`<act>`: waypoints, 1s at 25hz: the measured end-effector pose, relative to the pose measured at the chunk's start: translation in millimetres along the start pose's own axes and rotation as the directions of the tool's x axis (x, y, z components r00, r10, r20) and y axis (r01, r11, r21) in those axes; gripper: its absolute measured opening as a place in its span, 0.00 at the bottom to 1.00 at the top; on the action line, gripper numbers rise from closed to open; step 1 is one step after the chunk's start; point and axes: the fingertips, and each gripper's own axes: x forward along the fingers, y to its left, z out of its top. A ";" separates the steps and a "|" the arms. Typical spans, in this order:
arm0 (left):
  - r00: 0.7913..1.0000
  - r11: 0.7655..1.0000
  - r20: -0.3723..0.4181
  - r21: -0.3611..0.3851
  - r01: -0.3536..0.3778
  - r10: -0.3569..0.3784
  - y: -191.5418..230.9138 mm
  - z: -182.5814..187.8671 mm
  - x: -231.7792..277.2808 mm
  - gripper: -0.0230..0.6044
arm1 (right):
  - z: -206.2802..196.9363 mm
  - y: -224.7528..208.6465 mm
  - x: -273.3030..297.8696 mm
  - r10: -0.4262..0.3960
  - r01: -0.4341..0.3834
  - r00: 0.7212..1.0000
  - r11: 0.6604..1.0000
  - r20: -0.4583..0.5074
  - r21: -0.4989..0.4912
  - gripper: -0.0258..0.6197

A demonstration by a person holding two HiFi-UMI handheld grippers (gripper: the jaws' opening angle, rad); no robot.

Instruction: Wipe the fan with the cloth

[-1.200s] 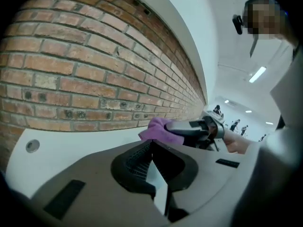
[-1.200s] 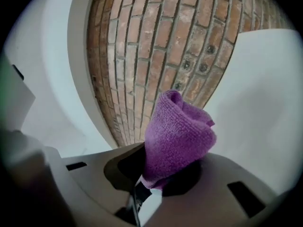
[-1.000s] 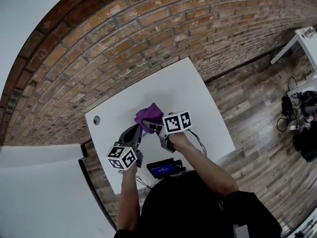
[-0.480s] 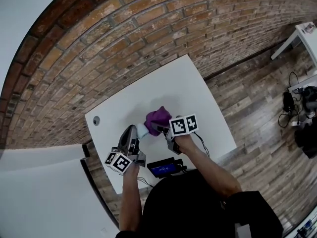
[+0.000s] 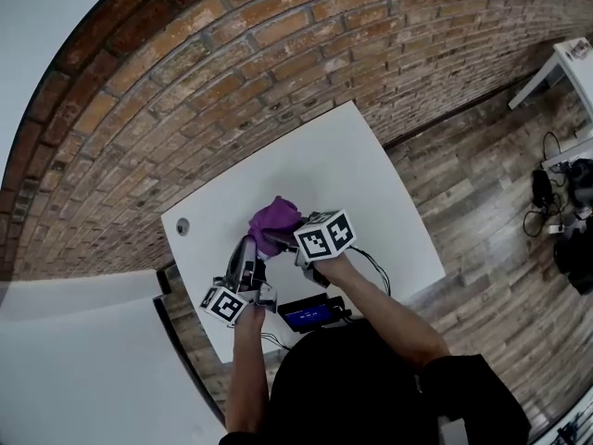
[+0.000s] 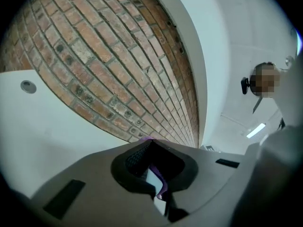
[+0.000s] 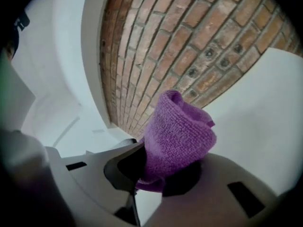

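Between the jaws of the right gripper point(image 7: 161, 174) sits a folded purple cloth point(image 7: 177, 136). The jaws are clamped on its lower part, and the free end stands up in a soft loop above them. From the head view this gripper reaches in from the person's right, over the middle of the white worktop point(image 5: 361, 165), with its marker cube point(image 5: 324, 235) facing up.

The left gripper point(image 6: 154, 174) is clenched tight, with no gap visible between its jaws. A thin, pale, flat piece, which I take to be part of the fan point(image 6: 154, 182), is pinched in the dark slot. A purple edge of the cloth lies right against it on the far side. Little more of the fan can be made out, because in the head view the cloth covers the spot where the two gripper tips meet.

Both grippers lie nearly level and point toward each other, tips touching at the cloth.

On the worktop's near edge, just in front of the person, rests a small black device with a blue screen point(image 5: 306, 315). A round grey grommet point(image 5: 182, 225) sits near the worktop's left corner. Beyond the worktop rises a brick wall point(image 5: 232, 63), and a wood-plank floor point(image 5: 482, 202) runs off to the right.
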 end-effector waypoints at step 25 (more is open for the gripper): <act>0.932 0.864 -0.262 0.494 -0.095 0.253 -2.8 -22.1 19.8 0.04 | -81.3 -104.6 2.5 -0.216 0.248 0.966 0.932 -0.145 0.263 0.15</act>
